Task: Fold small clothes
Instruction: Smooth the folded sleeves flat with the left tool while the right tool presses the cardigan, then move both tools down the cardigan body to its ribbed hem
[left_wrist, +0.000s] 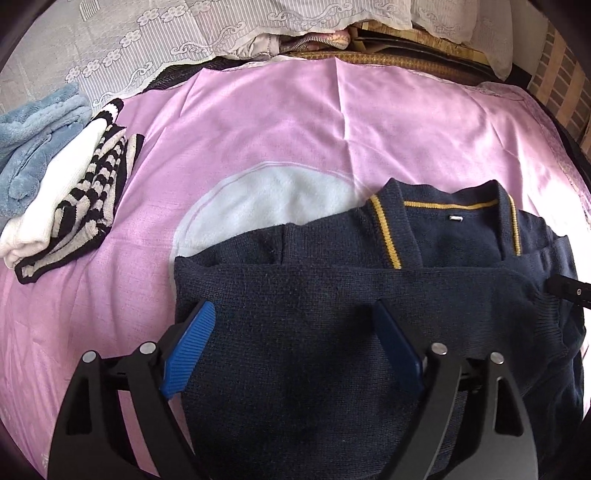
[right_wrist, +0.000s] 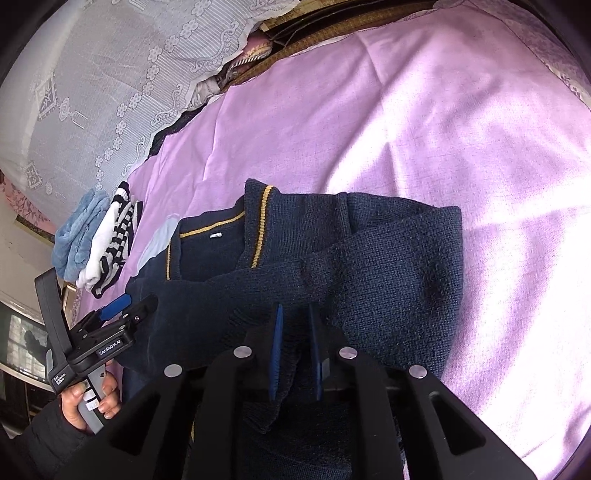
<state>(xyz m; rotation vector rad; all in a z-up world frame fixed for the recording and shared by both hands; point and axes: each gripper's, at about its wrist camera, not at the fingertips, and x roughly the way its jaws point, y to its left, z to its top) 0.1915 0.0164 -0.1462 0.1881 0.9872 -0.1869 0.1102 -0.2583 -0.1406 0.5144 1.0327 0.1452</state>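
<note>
A navy knit sweater (left_wrist: 314, 295) with a yellow-striped collar (left_wrist: 386, 229) lies on the pink sheet, one sleeve (right_wrist: 332, 266) folded across its chest. My left gripper (left_wrist: 293, 308) hovers over the sweater's lower left part with its blue pads (left_wrist: 192, 343) wide apart and nothing pinched between them. It also shows at the left of the right wrist view, the left gripper (right_wrist: 138, 301) held by a hand. My right gripper (right_wrist: 295, 310) stands nearly closed on the sweater's ribbed sleeve cuff (right_wrist: 291, 369), which hangs between its pads. Its tip, the right gripper (left_wrist: 569, 291), shows at the sweater's right edge.
A folded black-and-white striped garment (left_wrist: 74, 206) and a blue fleece item (left_wrist: 33, 147) lie at the left of the pink sheet (left_wrist: 277, 122). White lace bedding (left_wrist: 129, 48) and a brown mat (left_wrist: 388, 59) lie behind. A pale circle (left_wrist: 277, 203) marks the sheet by the sweater.
</note>
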